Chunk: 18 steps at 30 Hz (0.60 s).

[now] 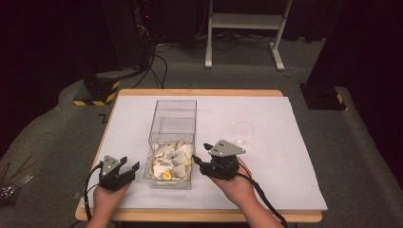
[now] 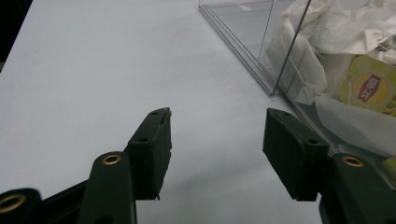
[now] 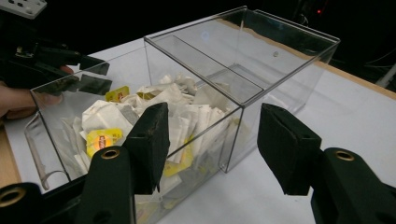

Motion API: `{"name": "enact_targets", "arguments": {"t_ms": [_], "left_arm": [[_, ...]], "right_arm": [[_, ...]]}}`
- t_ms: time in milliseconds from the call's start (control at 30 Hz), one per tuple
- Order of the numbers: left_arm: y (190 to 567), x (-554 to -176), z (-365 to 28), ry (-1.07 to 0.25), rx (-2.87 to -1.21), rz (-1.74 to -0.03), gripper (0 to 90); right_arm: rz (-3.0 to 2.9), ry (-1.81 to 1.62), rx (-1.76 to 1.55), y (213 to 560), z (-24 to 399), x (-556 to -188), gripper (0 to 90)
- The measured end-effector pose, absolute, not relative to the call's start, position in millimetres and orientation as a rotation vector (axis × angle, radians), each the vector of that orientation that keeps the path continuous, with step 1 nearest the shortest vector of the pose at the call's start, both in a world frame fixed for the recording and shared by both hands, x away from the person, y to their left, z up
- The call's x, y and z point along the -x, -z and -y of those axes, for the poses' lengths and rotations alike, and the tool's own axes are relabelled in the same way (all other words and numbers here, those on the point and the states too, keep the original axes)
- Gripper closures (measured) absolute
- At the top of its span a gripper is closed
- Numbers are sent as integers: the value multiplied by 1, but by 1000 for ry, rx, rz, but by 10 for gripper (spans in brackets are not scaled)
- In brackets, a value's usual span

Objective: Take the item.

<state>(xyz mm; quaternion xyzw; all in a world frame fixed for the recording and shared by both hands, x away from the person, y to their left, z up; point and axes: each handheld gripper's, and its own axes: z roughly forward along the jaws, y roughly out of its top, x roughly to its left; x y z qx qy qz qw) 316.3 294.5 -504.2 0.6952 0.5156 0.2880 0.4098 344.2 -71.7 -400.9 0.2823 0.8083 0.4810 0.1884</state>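
Note:
A clear plastic box (image 1: 173,118) stands lengthwise in the middle of the white table cover (image 1: 266,161). Its near half holds a heap of white paper tea bags (image 1: 172,159), some with yellow labels (image 2: 369,86). My left gripper (image 1: 131,163) rests just left of the box's near corner, open, with only the white cover between its jaws (image 2: 217,114). My right gripper (image 1: 200,151) hovers at the box's right side, near the front, open and holding nothing (image 3: 214,109). Its jaws frame the box's corner (image 3: 240,107). The right gripper view shows the tea bags (image 3: 154,112) and the left gripper (image 3: 105,74) beyond the box.
A small clear cup (image 1: 244,129) stands right of the box, beyond my right hand. The table's wooden edge (image 1: 199,216) runs along the front. A white stand (image 1: 244,21) and cables lie on the floor behind the table.

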Motion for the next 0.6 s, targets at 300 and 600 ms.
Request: {"name": "enact_targets", "arguments": {"t_ms": [300, 600], "left_arm": [[504, -316, -294, -740, -1757, -1292, 412], [504, -316, -295, -730, -1750, -1301, 411]], "right_arm": [[-2310, -1369, -778, 400, 57, -341, 446], [-2404, -1364, -747, 408, 34, -339, 495]]}}
